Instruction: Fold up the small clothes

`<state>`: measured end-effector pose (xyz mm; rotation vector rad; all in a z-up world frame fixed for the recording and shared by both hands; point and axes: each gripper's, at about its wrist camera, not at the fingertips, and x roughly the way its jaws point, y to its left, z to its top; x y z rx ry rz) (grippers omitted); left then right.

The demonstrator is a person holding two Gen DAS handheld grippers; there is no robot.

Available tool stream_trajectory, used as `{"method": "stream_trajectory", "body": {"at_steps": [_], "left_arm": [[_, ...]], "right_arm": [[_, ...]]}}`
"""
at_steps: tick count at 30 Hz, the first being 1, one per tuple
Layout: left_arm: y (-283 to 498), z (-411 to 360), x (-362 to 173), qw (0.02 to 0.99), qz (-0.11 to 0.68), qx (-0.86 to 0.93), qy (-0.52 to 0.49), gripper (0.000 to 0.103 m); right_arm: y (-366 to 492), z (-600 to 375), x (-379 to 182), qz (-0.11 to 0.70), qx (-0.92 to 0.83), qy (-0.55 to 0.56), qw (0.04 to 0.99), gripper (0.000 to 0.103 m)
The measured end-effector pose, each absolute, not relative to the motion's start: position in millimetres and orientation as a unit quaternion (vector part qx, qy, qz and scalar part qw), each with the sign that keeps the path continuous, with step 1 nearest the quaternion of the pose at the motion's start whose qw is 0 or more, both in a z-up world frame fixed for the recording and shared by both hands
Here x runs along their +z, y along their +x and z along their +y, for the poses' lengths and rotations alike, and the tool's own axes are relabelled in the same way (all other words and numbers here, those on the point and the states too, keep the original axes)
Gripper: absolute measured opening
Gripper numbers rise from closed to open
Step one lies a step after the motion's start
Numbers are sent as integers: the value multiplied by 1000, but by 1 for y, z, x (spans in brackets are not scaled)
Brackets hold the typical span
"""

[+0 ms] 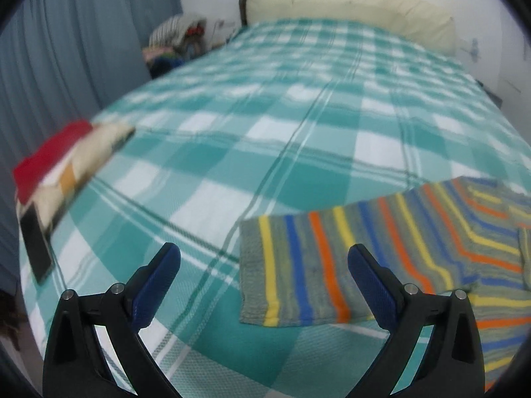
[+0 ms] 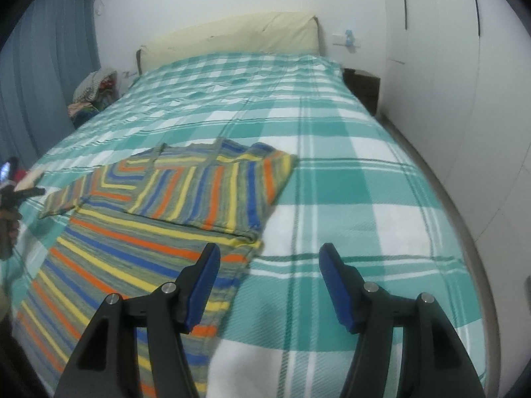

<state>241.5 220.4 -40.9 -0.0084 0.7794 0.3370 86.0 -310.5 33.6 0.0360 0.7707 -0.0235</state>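
Note:
A small striped sweater [image 2: 139,232] in grey, yellow, blue and orange lies flat on the bed. Its right sleeve [image 2: 215,185] is folded over the chest. Its left sleeve [image 1: 298,265] lies stretched out to the side. My left gripper [image 1: 264,265] is open and empty, just above the cuff end of that sleeve. My right gripper [image 2: 268,275] is open and empty, above the sweater's right edge, with its left finger over the fabric. The left gripper also shows at the far left of the right wrist view [image 2: 13,195].
The bed has a teal and white checked cover [image 1: 298,116] and a cream headboard cushion [image 2: 232,33]. Folded clothes in red and cream [image 1: 59,172] lie at the bed's left edge. A pile of clothes [image 1: 176,43] sits by the blue curtain. A white wardrobe [image 2: 464,99] stands right.

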Motion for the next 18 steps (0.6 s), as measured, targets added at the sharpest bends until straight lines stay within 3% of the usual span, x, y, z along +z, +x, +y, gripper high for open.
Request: {"method": "stream_trajectory", "body": {"at_steps": [18], "left_arm": [[231,203,-21,932,330,151,21,101]], "right_arm": [[85,-316,43,344,-98,-47,933,71]]}}
